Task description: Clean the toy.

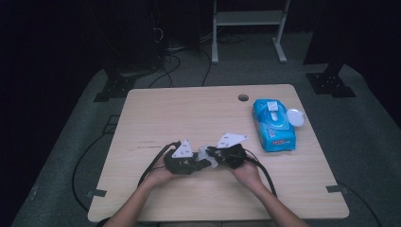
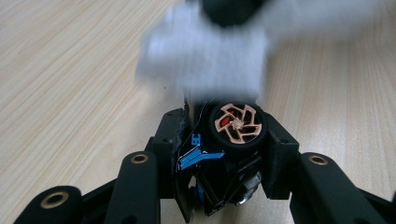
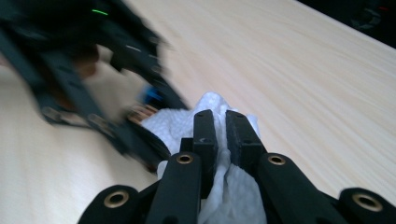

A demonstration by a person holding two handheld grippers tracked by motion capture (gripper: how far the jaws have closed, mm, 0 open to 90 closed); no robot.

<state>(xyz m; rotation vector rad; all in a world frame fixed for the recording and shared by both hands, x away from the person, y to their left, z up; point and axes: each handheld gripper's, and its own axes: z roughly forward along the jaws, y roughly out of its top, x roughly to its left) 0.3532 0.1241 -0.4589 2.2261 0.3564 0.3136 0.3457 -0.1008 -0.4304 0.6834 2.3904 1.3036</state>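
Your left gripper point(image 2: 219, 154) has its jaws clamped on a small toy car point(image 2: 224, 140), wheel facing up, low over the tabletop point(image 1: 189, 113). Your right gripper point(image 3: 220, 128) pinches a white wipe point(image 3: 210, 105) directly ahead, touching the car's front end, so wiping runs along the car toward your left hand.

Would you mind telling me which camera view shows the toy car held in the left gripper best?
The left gripper view: the toy car sits sharp and close between that gripper's jaws, its copper-spoked wheel facing the camera. The right gripper view gives a blurred blue and copper glimpse beside the white wipe. In the high view both grippers cover it.
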